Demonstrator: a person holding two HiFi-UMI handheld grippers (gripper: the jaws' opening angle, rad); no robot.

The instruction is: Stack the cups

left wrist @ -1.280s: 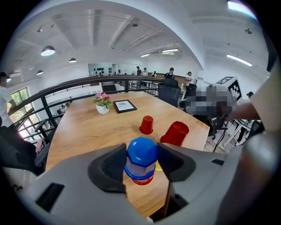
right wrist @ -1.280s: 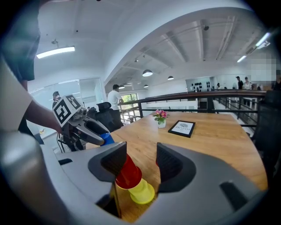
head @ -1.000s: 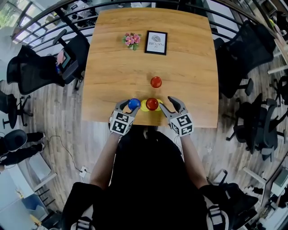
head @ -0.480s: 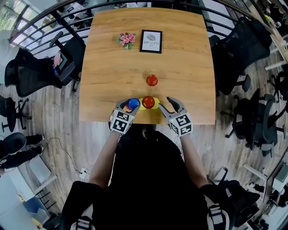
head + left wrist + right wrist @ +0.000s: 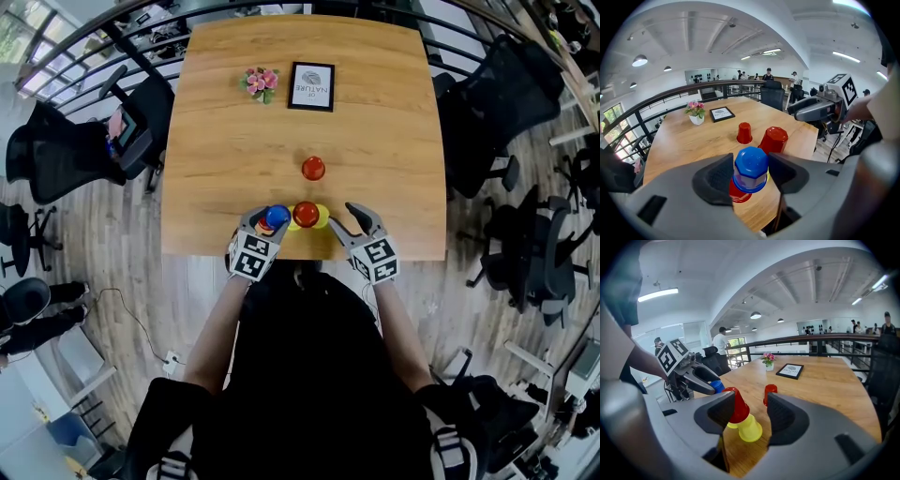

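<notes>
Change since a second ago is slight: in the head view the light wooden table (image 5: 403,122) sits a touch higher and further left in the picture, yet both grippers and every cup keep their places relative to one another. The left gripper (image 5: 270,222) is clamped on an upturned blue plastic cup (image 5: 277,216) near the table's front edge, with its pads pressed to the cup's two sides. The right gripper (image 5: 340,216) has its jaws apart and grips nothing. It is just right of a stack, a red plastic cup (image 5: 306,214) over a yellow plastic cup (image 5: 749,428), which stands just beside the blue cup. A lone red cup (image 5: 313,169) stands well apart, toward the table's middle. From above only a sliver of red shows under the blue cup, while the left gripper view plainly shows a second red cup (image 5: 739,193) beneath it. The yellow cup, barely a rim from above, shows nearly whole in the right gripper view. Only the head view takes in the black office chairs (image 5: 66,155) round the table. The gripper views alone show people (image 5: 768,74) beyond a dark railing (image 5: 670,96). A pot of pink flowers (image 5: 260,81) and a black-framed card (image 5: 311,86) stand at the far end.
</notes>
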